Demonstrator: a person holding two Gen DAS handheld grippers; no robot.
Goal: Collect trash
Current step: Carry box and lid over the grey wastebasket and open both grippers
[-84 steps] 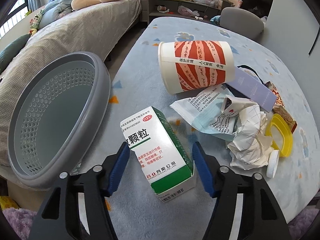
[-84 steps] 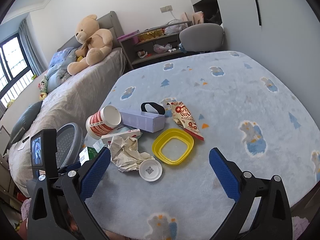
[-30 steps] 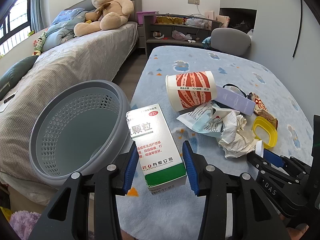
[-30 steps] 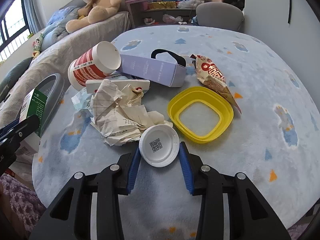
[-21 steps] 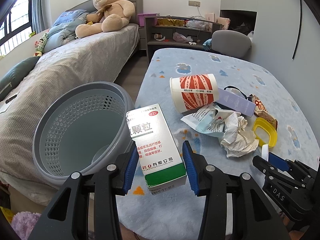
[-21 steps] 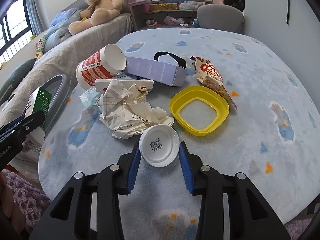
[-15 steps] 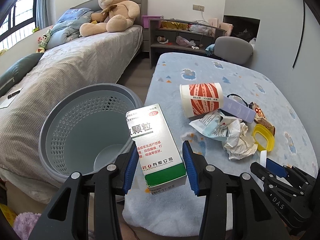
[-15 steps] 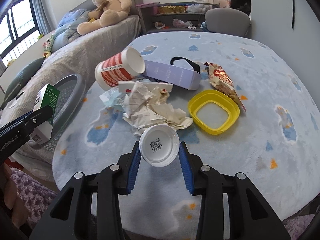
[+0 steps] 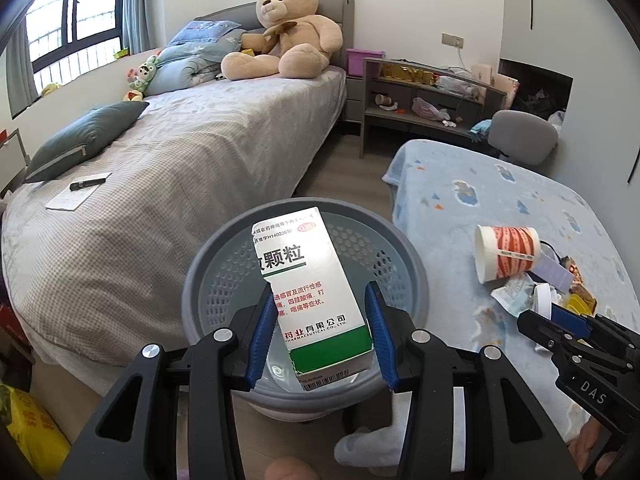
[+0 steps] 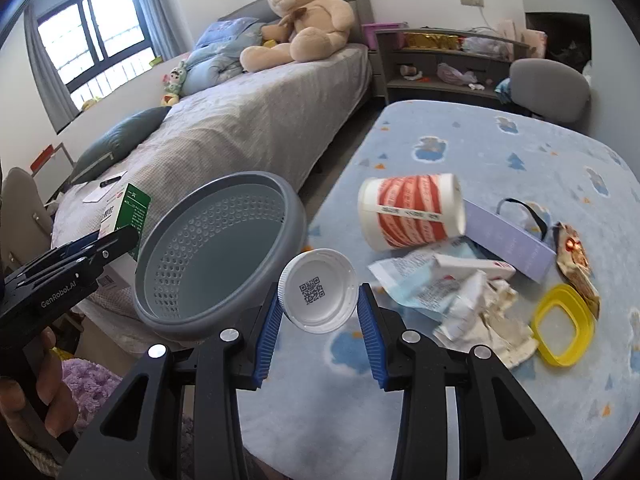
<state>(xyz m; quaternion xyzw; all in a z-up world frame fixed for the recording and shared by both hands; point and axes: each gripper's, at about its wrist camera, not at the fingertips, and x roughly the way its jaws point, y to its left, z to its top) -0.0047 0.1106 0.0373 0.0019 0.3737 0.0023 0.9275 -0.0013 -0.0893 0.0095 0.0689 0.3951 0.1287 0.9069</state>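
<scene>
My left gripper [image 9: 320,320] is shut on a white and green medicine box [image 9: 310,284] and holds it above the grey perforated trash basket [image 9: 208,272]. The box [image 10: 126,216] also shows at the left of the right wrist view. My right gripper [image 10: 318,316] is shut on a white round lid with a QR code [image 10: 318,290], beside the basket's rim [image 10: 292,216]. On the blue table [image 10: 500,148] lie a red-striped paper cup [image 10: 412,210], crumpled paper [image 10: 480,312], a yellow ring lid [image 10: 562,324], a purple box [image 10: 508,240] and a snack wrapper [image 10: 576,260].
A bed [image 9: 180,160] with a teddy bear [image 9: 288,36] stands left of the basket. A grey chair [image 10: 548,88] and shelves [image 10: 440,60] are behind the table. My right gripper's body [image 9: 580,344] shows at the right of the left wrist view.
Both grippers have lifted and swung left toward the basket. The medicine box is now over the basket's opening. The white lid has come up off the table to the basket's rim.
</scene>
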